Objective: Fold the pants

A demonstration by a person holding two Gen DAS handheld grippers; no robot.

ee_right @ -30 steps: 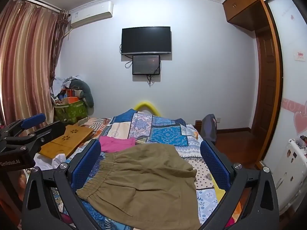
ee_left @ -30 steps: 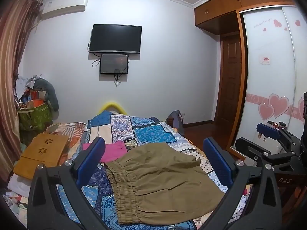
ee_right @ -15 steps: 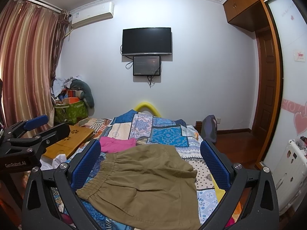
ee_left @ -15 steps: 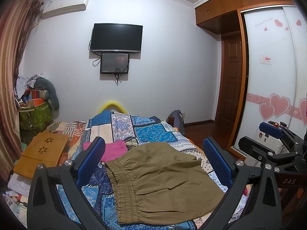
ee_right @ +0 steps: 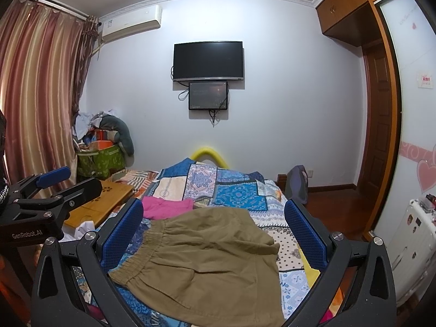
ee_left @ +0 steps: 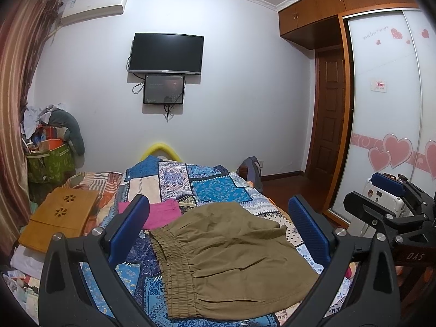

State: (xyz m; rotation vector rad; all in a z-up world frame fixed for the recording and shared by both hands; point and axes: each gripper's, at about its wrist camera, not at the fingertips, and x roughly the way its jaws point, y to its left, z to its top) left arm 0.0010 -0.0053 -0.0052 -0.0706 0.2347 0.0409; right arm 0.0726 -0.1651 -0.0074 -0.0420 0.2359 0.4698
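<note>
On my far left a wooden lap tray [ee_left: 61, 215] sits at the bed's edge, with a pink garment [ee_left: 160, 214] just beside it on the patchwork quilt [ee_left: 218, 190]; neither should get dragged into the fold. My left gripper [ee_left: 218, 230] is released, its blue pads spread wide and holding nothing, raised above the near end of the bed. Between and beyond those pads lie the olive pants [ee_left: 229, 248], spread loosely on the quilt with the gathered elastic waistband [ee_left: 177, 267] toward my left and the leg hems running off to the right. From the right wrist view the same pants [ee_right: 207, 256] lie with the waistband at the lower left, and the cloth shows soft ripples, not a flat lie. My right gripper [ee_right: 214, 237] is likewise released and empty, also above the cloth and touching nothing. As I judge it, the step is the approach for the first grasp. To do it well I would take the waistband end with the left and the hem end with the right, pinch only the pants and not the quilt under them, pull lightly apart to smooth the ripples, then fold.
</note>
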